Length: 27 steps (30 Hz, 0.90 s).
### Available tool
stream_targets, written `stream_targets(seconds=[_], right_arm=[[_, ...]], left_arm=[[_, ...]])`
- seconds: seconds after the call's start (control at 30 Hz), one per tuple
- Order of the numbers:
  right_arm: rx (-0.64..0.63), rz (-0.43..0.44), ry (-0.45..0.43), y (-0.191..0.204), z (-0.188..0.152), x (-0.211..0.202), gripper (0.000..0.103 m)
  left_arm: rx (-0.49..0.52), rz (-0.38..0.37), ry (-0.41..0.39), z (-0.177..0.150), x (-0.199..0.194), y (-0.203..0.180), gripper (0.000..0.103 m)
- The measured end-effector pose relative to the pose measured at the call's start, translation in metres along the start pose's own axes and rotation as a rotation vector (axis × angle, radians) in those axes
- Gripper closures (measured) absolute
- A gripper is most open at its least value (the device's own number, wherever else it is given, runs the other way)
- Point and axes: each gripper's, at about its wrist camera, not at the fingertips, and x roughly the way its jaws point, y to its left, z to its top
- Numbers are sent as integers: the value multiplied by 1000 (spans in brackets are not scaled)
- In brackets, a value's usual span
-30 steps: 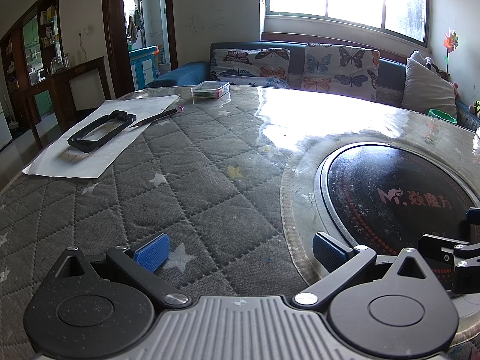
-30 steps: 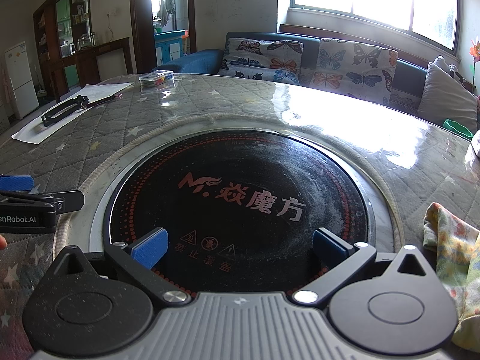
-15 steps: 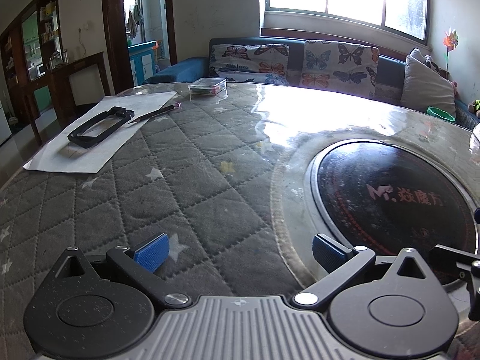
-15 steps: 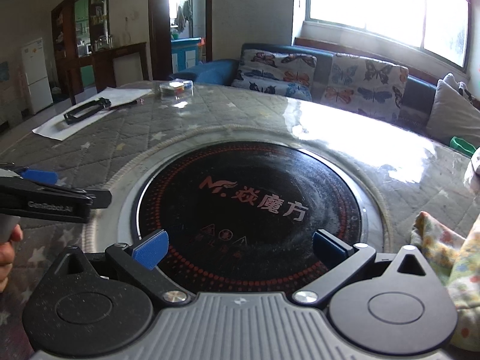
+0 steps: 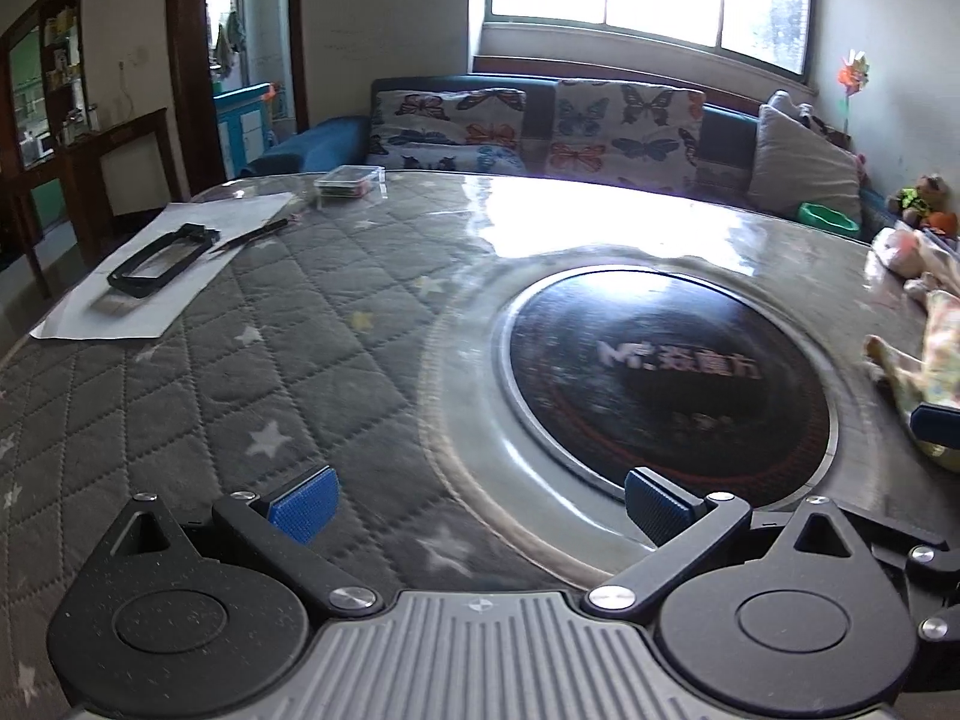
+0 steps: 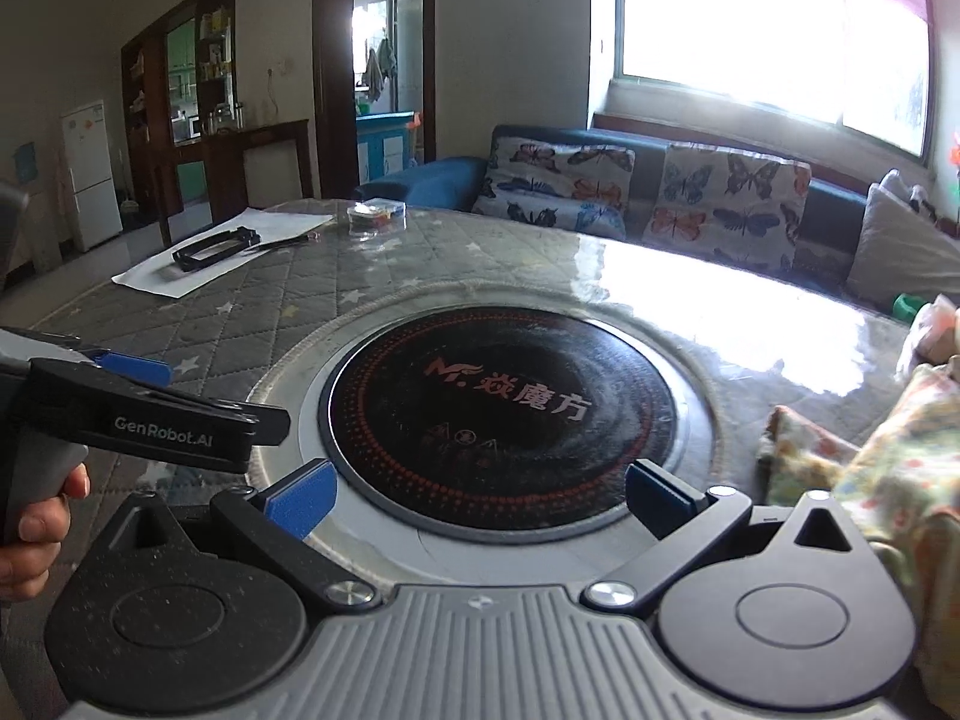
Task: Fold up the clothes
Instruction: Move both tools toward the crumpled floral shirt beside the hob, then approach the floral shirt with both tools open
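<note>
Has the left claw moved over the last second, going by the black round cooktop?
Yes. The left claw has swung right: the cooktop sits nearer the view's centre, and the floral garment now shows at the right edge.

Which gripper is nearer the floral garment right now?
Right. The right gripper sits just beside the floral garment, which lies off its right finger. The left gripper is farther, across the black cooktop.

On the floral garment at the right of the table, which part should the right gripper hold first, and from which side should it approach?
Probably the loose end of the floral garment that reaches toward the round black cooktop. It lies low on the table, while the rest is bunched higher at the right. The right gripper, open and empty, could approach from the cooktop side, moving rightward and low. Edges under the heap are hidden.
</note>
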Motion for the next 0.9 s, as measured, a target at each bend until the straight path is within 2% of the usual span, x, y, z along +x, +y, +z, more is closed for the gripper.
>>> stream_targets(seconds=[0.43,0.9], right_arm=[[-18,-62,-19,-9,-19,-59,0],[77,-110,-6,-41,-39,-101,0]], left_arm=[[65,-84,27,-6,-24,-41,0],[142,-158,60,-9,-35,-86,0]])
